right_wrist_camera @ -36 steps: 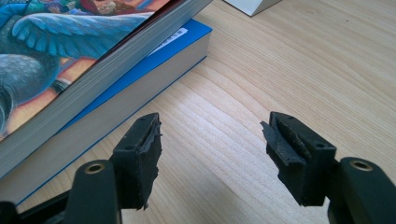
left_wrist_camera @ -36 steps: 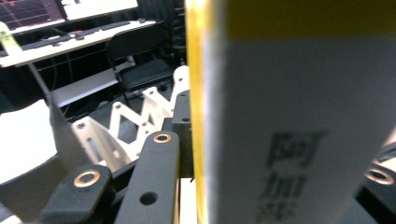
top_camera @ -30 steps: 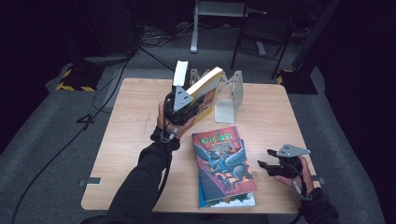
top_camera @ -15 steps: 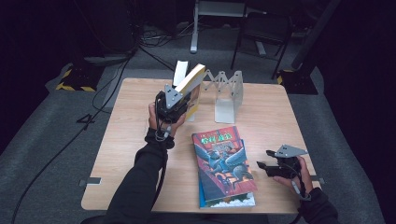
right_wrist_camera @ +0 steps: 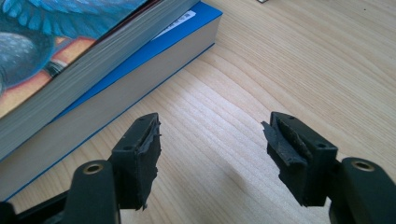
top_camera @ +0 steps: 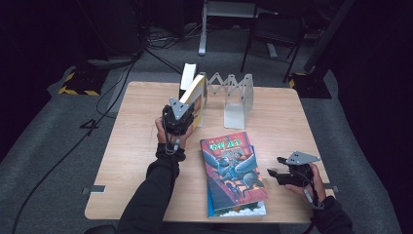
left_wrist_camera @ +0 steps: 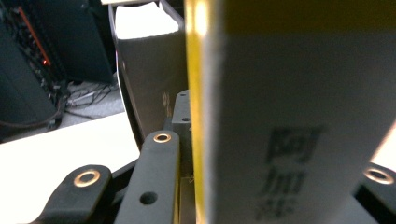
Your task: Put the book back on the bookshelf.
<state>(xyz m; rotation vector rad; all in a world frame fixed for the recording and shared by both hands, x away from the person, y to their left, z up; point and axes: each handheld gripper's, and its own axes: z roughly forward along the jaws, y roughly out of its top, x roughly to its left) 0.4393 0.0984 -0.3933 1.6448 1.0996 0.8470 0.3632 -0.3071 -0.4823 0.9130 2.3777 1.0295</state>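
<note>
While my left gripper point(top_camera: 179, 116) clamps the yellow book point(top_camera: 196, 97) upright beside the metal rack point(top_camera: 233, 93), my right gripper point(top_camera: 286, 174) sits wide open and empty, well clear of that rack.

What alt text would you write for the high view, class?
At a wooden table, the left gripper holds a yellow book tilted against a folding book rack. Two stacked books lie flat mid-table; the right gripper rests open beside them.
</note>
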